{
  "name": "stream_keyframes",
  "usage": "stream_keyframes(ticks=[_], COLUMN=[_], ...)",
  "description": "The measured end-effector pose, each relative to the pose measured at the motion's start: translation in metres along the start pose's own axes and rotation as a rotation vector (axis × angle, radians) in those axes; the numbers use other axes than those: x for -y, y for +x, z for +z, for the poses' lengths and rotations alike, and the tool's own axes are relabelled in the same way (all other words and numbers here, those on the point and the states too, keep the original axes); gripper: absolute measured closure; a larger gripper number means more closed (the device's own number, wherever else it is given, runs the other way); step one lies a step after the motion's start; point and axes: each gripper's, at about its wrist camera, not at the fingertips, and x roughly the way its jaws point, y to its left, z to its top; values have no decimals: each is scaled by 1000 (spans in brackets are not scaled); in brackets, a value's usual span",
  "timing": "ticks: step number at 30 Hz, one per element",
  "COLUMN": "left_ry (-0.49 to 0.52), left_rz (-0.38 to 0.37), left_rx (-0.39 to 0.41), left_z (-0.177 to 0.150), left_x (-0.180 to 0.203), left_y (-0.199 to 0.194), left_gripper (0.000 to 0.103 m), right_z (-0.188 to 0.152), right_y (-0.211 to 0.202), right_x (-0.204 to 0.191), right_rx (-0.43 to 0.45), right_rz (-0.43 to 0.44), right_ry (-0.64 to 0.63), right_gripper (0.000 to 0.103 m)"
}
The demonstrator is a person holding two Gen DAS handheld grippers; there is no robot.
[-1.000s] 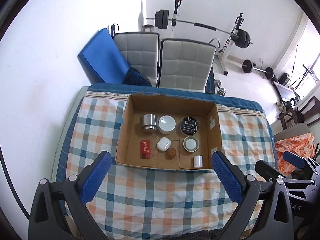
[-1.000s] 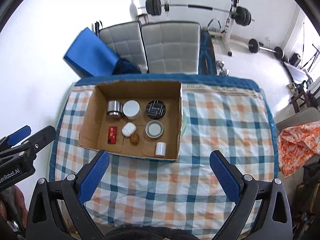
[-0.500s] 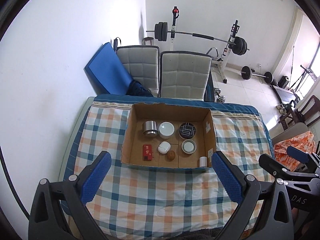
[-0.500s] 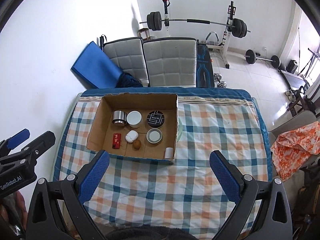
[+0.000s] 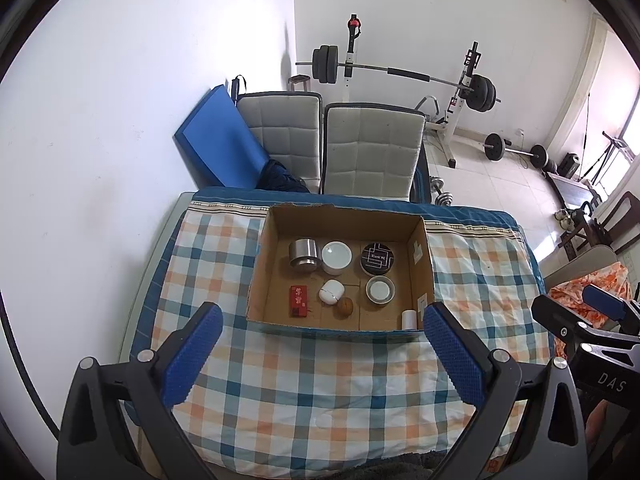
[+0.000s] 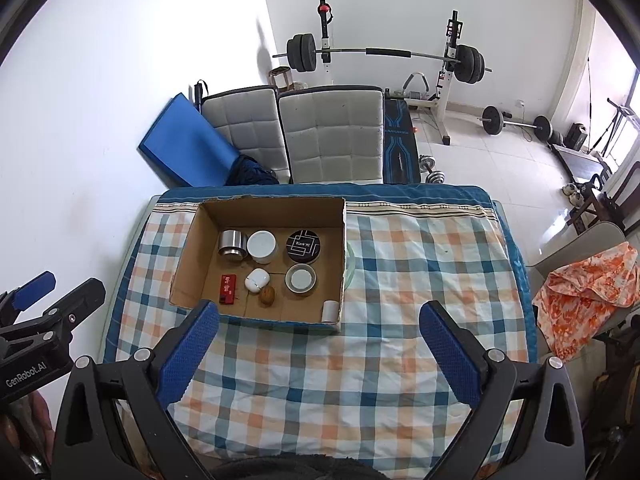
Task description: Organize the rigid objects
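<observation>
A cardboard box (image 5: 420,236) (image 6: 192,232) stands on the checked tablecloth. In it sit a steel tin (image 5: 304,254), a white round jar (image 5: 337,257), a black round tin (image 5: 377,258), a red box (image 5: 298,300), a white earbud case (image 5: 331,292), a walnut (image 5: 345,306), a grey-rimmed dish (image 5: 380,289) and a small white cylinder (image 5: 409,319). My left gripper (image 5: 320,356) is open and empty, high above the near side of the table. My right gripper (image 6: 318,356) is open and empty, also high above the near side.
Two grey padded chairs (image 5: 372,148) and a blue mat (image 5: 220,152) stand behind the table. A barbell rack (image 6: 384,56) is at the back wall. An orange cloth (image 6: 588,284) lies on a chair at the right.
Both grippers have risen and drawn back from the table, so the box looks smaller. Both stay open and empty.
</observation>
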Motion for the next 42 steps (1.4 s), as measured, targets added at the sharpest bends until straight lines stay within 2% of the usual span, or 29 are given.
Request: stream_keyframes(ticks=[20, 42], left_ry=[-23, -21], left_rz=[25, 20], left_rx=[13, -8], left_z=[-1, -7], left_x=[-1, 3], left_y=[-7, 1], left_gripper=[0, 0], right_z=[0, -7], right_y=[-1, -3], right_x=[2, 6], right_rx=[19, 41], right_rz=[-35, -91], right_ry=[1, 16], right_gripper=[1, 1])
